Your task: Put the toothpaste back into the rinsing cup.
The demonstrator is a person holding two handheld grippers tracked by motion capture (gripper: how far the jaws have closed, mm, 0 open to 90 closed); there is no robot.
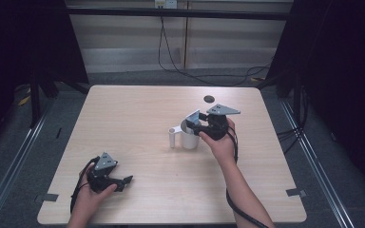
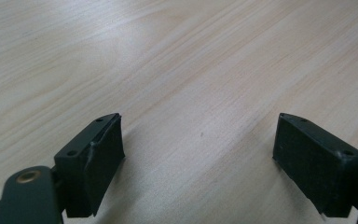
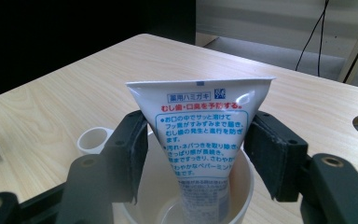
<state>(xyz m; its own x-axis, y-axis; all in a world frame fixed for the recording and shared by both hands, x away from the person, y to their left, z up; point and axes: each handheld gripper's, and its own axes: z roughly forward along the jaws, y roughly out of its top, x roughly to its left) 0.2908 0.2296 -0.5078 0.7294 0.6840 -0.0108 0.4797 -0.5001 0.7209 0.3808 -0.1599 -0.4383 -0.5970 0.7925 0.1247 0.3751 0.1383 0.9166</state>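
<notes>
The left gripper (image 1: 123, 181) lies low over the wooden table (image 1: 138, 109), near its front left corner, held in the person's left hand (image 1: 91, 192). In the left gripper view its two black jaws stand wide apart, with nothing but bare wood grain between them and ahead of them. A black cable (image 1: 78, 187) loops from the back of this gripper toward the table edge.

Well to the right of it, and farther from the person, a white cup (image 1: 188, 137) stands upright near the middle of the table. A small tube-shaped holder (image 1: 172, 137) is attached to the cup's side that faces the left gripper; in the right gripper view it shows as a white ring (image 3: 94, 139) just beyond the left-hand jaw.

The right gripper (image 1: 196, 126) hangs just above the cup, gripped by the right hand (image 1: 221, 142), with its grey plate (image 1: 223, 110) on top. Its jaws are partly closed on a white toothpaste tube (image 3: 200, 140), one pad pressing each side edge of the tube's body. The tube stands upright between the jaws with its flat crimped end up and its lower end down inside the cup (image 3: 242, 186). Blue and red Japanese print covers the face turned toward this gripper's camera.

Beyond the right gripper, a dark round hole (image 1: 209, 99) is set in the tabletop near the far edge.
</notes>
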